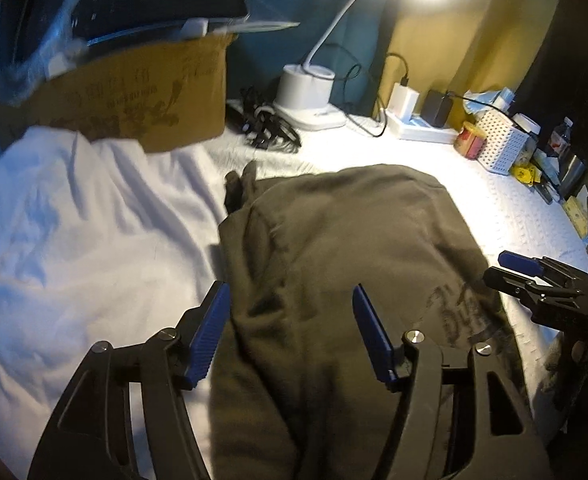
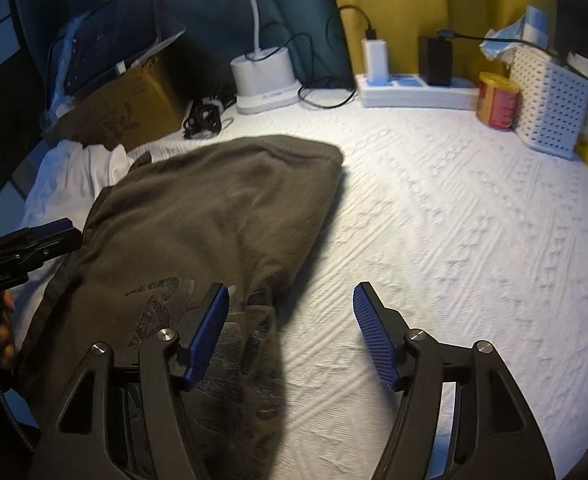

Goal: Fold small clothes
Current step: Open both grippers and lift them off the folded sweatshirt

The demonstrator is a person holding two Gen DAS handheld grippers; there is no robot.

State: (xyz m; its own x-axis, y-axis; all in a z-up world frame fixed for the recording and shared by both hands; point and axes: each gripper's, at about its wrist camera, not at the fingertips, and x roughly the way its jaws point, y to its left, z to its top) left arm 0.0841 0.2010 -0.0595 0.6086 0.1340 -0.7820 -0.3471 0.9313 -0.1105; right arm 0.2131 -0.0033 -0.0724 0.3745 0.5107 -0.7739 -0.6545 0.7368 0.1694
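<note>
A dark olive garment (image 1: 345, 260) with a faded print lies folded lengthwise on the white textured cover (image 2: 453, 220); it also shows in the right wrist view (image 2: 198, 220). My left gripper (image 1: 292, 300) is open and empty, hovering over the garment's left edge. My right gripper (image 2: 290, 300) is open and empty over the garment's right edge. The right gripper shows at the right of the left wrist view (image 1: 533, 276); the left gripper shows at the left of the right wrist view (image 2: 34, 240). A white garment (image 1: 74, 240) lies crumpled to the left.
A cardboard box (image 1: 134, 96) with a dark tablet on top stands at the back left. A lit desk lamp (image 1: 309, 92), tangled black cables (image 1: 266, 120), a power strip with chargers (image 2: 409, 84), a red tin (image 2: 497, 100) and a white perforated basket (image 2: 549, 100) line the back.
</note>
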